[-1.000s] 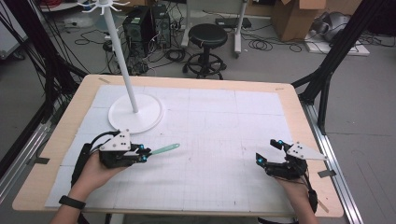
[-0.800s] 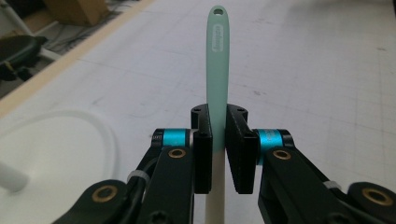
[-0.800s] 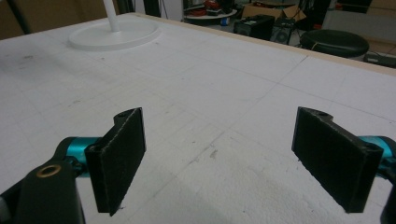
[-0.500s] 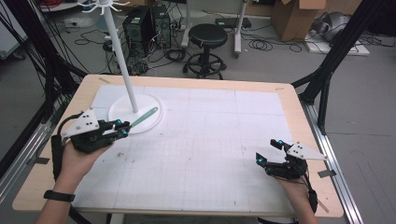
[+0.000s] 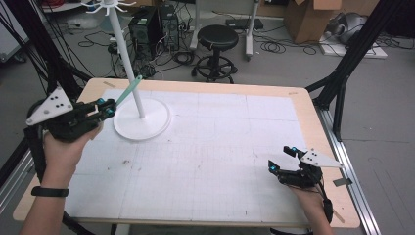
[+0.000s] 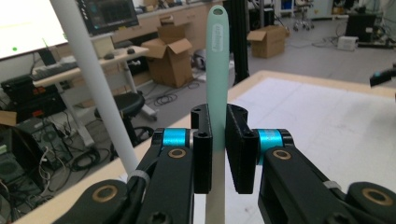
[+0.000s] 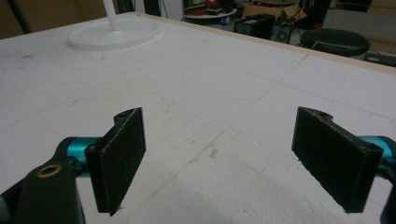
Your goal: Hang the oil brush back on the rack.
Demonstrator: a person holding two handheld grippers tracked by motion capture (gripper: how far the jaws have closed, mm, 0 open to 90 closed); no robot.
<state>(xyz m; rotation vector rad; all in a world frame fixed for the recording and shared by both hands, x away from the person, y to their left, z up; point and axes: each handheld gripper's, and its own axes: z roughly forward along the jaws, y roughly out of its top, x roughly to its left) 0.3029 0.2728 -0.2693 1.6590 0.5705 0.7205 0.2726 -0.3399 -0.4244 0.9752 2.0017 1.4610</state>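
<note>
Left gripper view is showing the left hand-held gripper (image 6: 218,154) clamping a mint-green spatula handle (image 6: 217,65) at frame centre beside the white stand pole (image 6: 95,88), while the high view is showing the right hand-held gripper (image 5: 284,159) gaping empty at lower right over the white-covered bench (image 5: 220,147).

Left gripper (image 5: 108,108) raised, clamped (right gripper (image 5: 281,159) low, agape).
</note>
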